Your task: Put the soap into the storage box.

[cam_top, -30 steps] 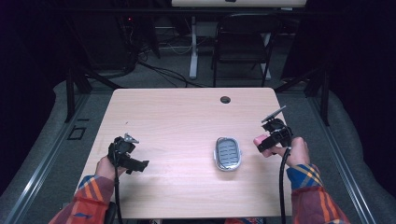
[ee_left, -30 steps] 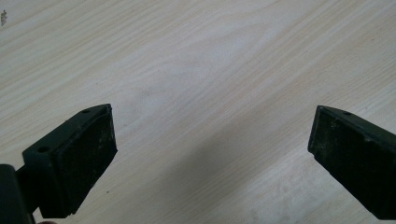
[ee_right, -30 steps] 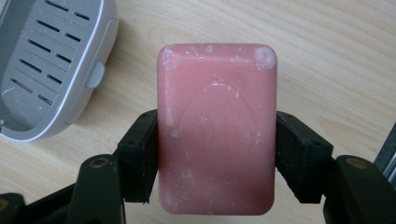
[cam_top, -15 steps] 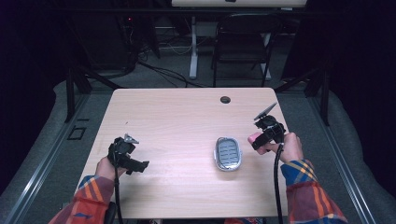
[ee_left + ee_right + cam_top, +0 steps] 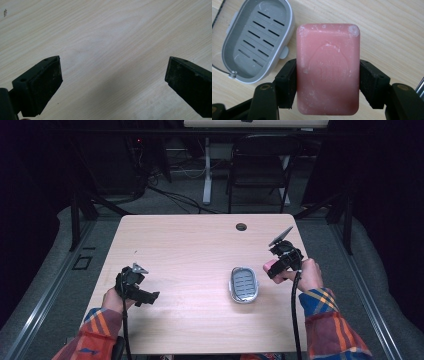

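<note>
A pink bar of soap sits clamped between the jaws of my right gripper, held above the wooden table. In the high view that right gripper hovers just right of a grey slotted soap dish, and a bit of the pink soap shows at its tip. The empty soap dish lies up and left of the soap in the right gripper view. My left gripper rests low at the table's front left. Its jaws stand wide apart over bare wood, with one fingertip at each side.
The light wooden table has a round cable hole near its far edge. A black chair and floor cables lie beyond the table. A thin wire handle hangs off the dish.
My right gripper has carried the soap left and slightly forward, closer to the soap dish. The left gripper has stayed where it was.
</note>
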Available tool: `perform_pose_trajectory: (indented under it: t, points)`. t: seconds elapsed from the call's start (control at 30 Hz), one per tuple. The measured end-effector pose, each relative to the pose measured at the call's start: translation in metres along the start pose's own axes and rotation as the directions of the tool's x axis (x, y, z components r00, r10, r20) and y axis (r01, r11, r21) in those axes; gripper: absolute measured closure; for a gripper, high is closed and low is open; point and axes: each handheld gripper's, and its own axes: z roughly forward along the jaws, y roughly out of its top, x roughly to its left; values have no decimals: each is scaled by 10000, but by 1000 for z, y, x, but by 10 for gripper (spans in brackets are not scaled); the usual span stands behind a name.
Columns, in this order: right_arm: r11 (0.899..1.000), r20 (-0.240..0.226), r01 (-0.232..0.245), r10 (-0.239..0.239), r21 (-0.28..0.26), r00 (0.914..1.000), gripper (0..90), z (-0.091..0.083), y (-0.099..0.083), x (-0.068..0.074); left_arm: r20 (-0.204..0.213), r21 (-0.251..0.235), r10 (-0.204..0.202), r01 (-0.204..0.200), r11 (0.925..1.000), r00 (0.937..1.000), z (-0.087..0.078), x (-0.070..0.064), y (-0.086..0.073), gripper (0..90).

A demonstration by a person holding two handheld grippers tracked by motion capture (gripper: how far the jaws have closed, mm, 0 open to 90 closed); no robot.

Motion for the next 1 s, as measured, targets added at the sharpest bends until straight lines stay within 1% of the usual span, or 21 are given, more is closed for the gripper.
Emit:
perform_pose_trajectory:
  t: [0.07, 0.13, 0.17, 0.23, 0.4, 0.43, 0.47, 0.53, 0.6, 0.63, 0.67, 0.7, 0.73, 0.87, 1.0]
  points:
    - [9999, 11, -48, 48, -116, 10000, 371, 0, 1, 3, -8, 17, 12, -12, 10000, 10000, 0, 0, 0, 10]
    - [9999, -3, 119, -119, 43, 9999, 371, -1, 3, 5, -14, 22, 46, -46, 10000, 10000, 1, 0, 0, 9]
    - [9999, 16, 109, -109, -9, 9999, 371, -1, 3, 7, -23, 10, 51, -51, 10000, 10000, 1, 0, 0, 10]
    - [9998, -62, 186, -186, 20, 9998, 371, 0, 5, 9, 10, -13, 77, -77, 10000, 10000, 0, 0, 0, 10]
    - [9992, -68, 377, -377, 87, 9993, 371, 1, 9, 15, -29, -26, 50, -50, 10000, 10000, 0, 0, 0, 10]
    - [9994, -108, 348, -348, -9, 9993, 371, 2, 10, 17, 2, 2, 62, -62, 10000, 10000, 0, 0, 0, 10]
    - [9991, -48, 417, -417, 70, 9991, 371, 1, 11, 18, 22, 6, 90, -90, 10000, 10000, 0, 0, 0, 10]
    - [9987, -51, 496, -496, 61, 9988, 371, 1, 13, 21, 24, -4, 103, -103, 9999, 9999, 0, 0, 0, 9]
    - [9991, -61, 419, -419, -54, 9991, 371, 2, 14, 24, 24, -2, 107, -107, 9999, 9999, 0, 0, 0, 10]
    - [9987, -19, 513, -513, 34, 9987, 371, 1, 15, 25, 24, 0, 100, -100, 10000, 9999, 0, 0, 0, 10]
    - [9985, -15, 539, -539, 7, 9985, 371, 1, 16, 26, 9, 18, 107, -107, 9999, 9999, 0, 0, 0, 10]
    - [9971, -43, 735, -735, 185, 9973, 371, 1, 17, 27, 10, 20, 107, -107, 9999, 9999, 0, 0, 0, 10]
    - [9976, -79, 690, -689, 110, 9976, 371, 2, 18, 28, 16, 13, 105, -105, 9999, 9999, 0, 0, 0, 10]
    - [9960, -109, 852, -849, 256, 9963, 371, 4, 22, 34, 72, 3, 102, -102, 9999, 9999, 0, 0, 0, 9]
    - [9948, -111, 981, -978, 264, 9951, 371, 6, 25, 39, 101, 30, 119, -120, 9999, 9999, 0, -1, 0, 10]
